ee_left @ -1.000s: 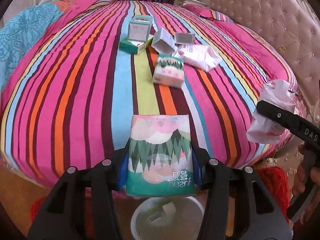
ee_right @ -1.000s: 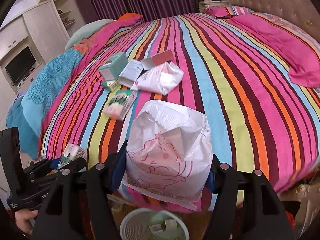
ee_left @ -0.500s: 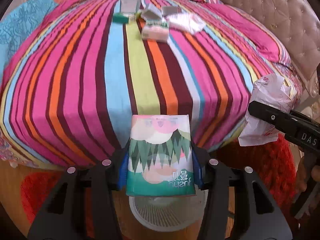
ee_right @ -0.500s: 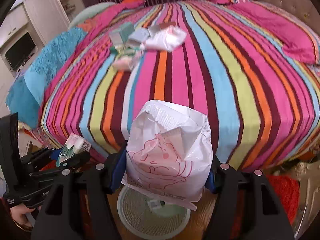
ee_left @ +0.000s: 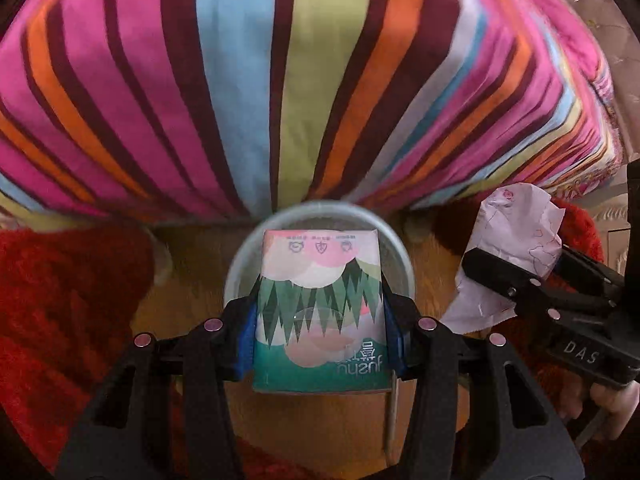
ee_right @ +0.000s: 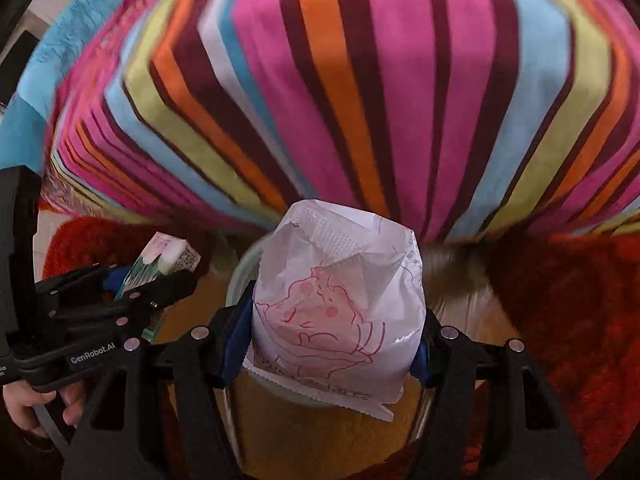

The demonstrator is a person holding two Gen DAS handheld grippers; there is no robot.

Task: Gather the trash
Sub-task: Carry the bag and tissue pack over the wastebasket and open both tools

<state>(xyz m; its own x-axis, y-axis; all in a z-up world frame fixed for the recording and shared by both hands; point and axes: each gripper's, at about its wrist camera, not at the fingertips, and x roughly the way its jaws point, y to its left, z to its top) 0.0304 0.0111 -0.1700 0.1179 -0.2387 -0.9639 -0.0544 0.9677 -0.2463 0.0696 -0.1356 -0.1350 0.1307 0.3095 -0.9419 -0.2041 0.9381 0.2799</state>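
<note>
1. Left wrist view, far left: a red shaggy rug covers the floor, and the striped bedspread hangs down across the whole top of the picture.
2. Centre: the left tongs point steeply down and pinch a tissue pack by its two sides, blue pads pressed against it. The pack is printed with green trees and pink circles.
3. Right behind that pack sits a pale round waste bin on the wooden floor at the foot of the bed. The pack hangs over its mouth and hides the inside, so I cannot tell what is in the bin.
4. Further right in the same view: the right tongs come in from the side, closed on a crumpled white paper bag with red line drawing. A hand grips the handle at the edge.
5. Right wrist view, left side: the left tongs show again with the tissue pack sticking out past the fingertips, a hand below.
6. Centre of that view: the right tongs squeeze the paper bag from both sides, upright, open top crumpled. The bin's rim peeks out left of the bag, which hangs over it.
7. Far right: more red rug, striped bedspread above.
</note>
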